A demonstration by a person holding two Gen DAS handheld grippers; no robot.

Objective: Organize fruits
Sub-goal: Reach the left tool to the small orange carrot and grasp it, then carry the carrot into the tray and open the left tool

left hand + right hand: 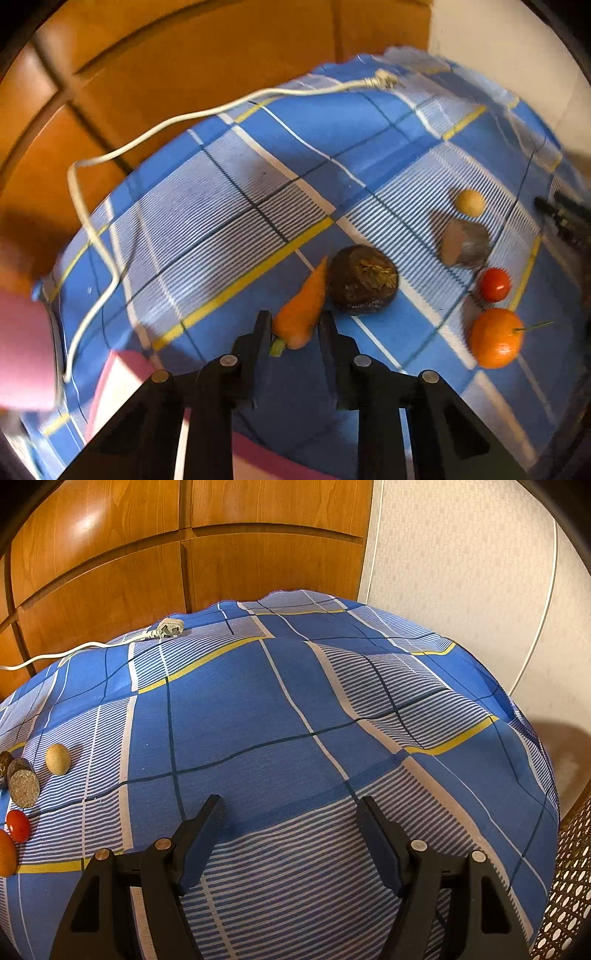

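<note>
Checked cloth [229,206]; carrot [301,308] between left jaws.

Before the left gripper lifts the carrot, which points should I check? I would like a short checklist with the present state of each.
1. Left gripper shut on the carrot: ok.
2. Grip near the carrot's thick end, by the green stub: ok.
3. Carrot clear of the dark round fruit: cannot tell, they lie very close.
4. Right gripper open and empty: ok.
5. White cable away from the carrot: ok.
</note>
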